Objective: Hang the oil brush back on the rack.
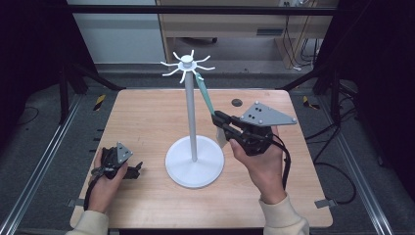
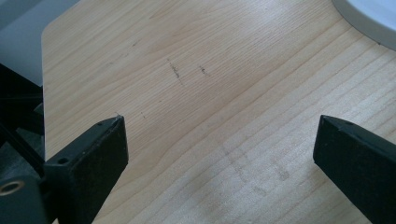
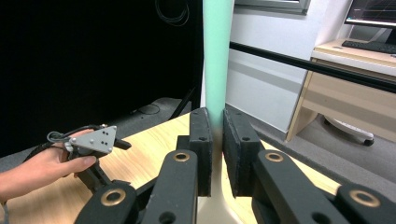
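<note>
Wooden counter (image 1: 147,112) carries a white hook stand (image 1: 194,147). Right claw (image 1: 219,119) is clamped on the lower end of a teal strap (image 1: 205,94); its long axis slants up-left to the stand's top hooks. Left claw (image 1: 138,169) rests wide on the counter, nothing between.

A teal strap (image 1: 205,95) hangs on the white stand (image 1: 193,147) over a light woodgrain table (image 1: 147,117).

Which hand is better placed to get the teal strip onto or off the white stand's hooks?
The right. The right gripper is already shut on the teal strip, which runs up to the hooks of the white stand. The left gripper rests open on the table, well below the hooks.
</note>
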Tool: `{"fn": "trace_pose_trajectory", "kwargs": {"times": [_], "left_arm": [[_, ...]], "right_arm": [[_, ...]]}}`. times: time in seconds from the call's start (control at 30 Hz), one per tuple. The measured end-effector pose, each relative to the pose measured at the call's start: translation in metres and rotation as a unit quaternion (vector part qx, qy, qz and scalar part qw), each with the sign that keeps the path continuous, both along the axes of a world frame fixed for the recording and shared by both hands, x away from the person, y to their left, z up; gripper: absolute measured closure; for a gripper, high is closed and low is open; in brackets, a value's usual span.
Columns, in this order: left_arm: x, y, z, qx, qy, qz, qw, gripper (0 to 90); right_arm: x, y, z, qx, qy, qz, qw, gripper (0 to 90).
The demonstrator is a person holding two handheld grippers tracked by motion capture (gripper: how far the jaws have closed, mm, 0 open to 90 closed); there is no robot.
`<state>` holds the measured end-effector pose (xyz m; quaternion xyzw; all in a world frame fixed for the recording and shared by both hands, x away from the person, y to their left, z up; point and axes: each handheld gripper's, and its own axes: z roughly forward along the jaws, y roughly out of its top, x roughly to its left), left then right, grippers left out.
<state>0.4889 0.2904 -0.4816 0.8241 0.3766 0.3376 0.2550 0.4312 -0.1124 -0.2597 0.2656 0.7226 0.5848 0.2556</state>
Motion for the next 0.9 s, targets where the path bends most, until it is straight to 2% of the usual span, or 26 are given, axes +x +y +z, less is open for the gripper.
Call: {"fn": "trace_pose_trajectory", "kwargs": {"times": [0.47,0.9], "left_arm": [[-0.0001,0.0005,0.0002,-0.001,0.000,0.001,1.0000,2.7],[-0.0001,0.0006,-0.0004,-0.005,-0.001,0.002,1.0000,2.7]], "right_arm": [[0.0071,0.0058,-0.0023,0.003,0.004,-0.002,1.0000,82.4],[0.0081,0.0090,-0.0047,-0.001,-0.004,-0.009,1.0000,82.3]]}}
